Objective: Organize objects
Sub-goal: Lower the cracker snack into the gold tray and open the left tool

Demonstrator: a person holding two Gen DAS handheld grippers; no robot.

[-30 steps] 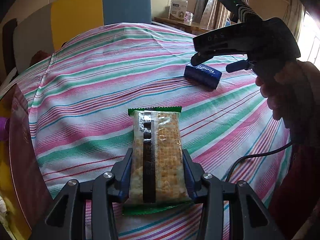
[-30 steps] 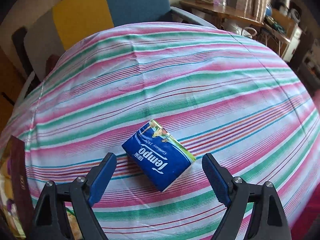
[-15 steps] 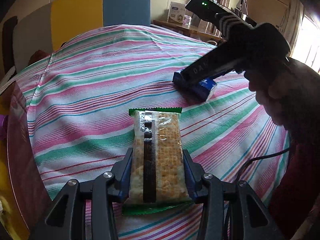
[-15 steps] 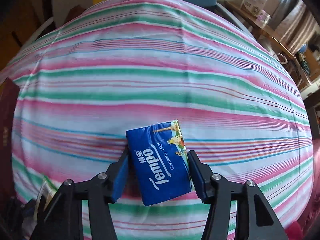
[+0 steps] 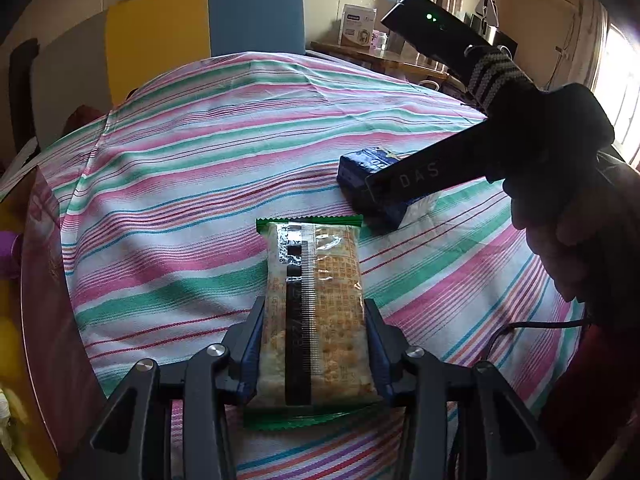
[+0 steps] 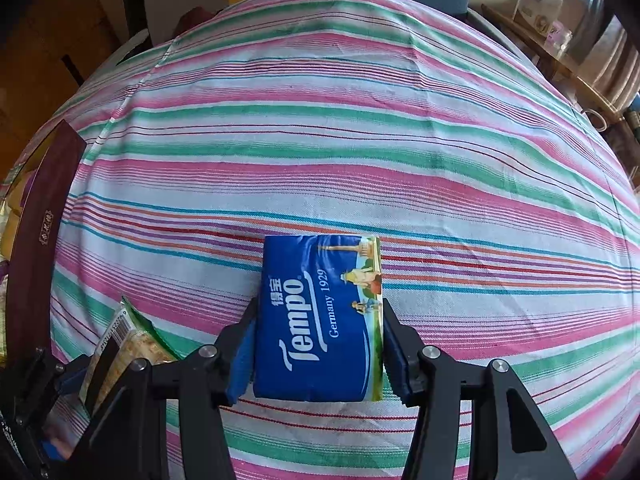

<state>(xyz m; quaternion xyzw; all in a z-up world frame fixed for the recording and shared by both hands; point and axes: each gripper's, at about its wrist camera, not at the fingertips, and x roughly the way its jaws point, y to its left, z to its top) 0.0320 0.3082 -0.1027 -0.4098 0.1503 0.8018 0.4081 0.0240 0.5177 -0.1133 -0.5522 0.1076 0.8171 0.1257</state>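
Note:
A clear cracker packet with green ends (image 5: 320, 304) lies lengthwise on the striped tablecloth (image 5: 200, 168), and my left gripper (image 5: 314, 344) is shut on its near half. A blue Tempo tissue pack (image 6: 320, 320) lies on the cloth to the right and farther back. My right gripper (image 6: 318, 340) straddles it from above; its jaws are closing and the blue pads touch both long sides. In the left wrist view the right gripper's dark body hides part of the tissue pack (image 5: 360, 168). The cracker packet (image 6: 128, 344) shows at the right wrist view's lower left.
A dark red box (image 6: 40, 220) stands along the table's left edge. A yellow and blue chair (image 5: 200, 28) sits behind the table, with a side table and white carton (image 5: 356, 24) beyond. A person's hand (image 5: 580, 240) and a black cable (image 5: 532, 326) are at the right.
My right gripper came down over the tissue pack, rolled into line with it and closed from wide open onto its sides. The left gripper and the cracker packet stayed still.

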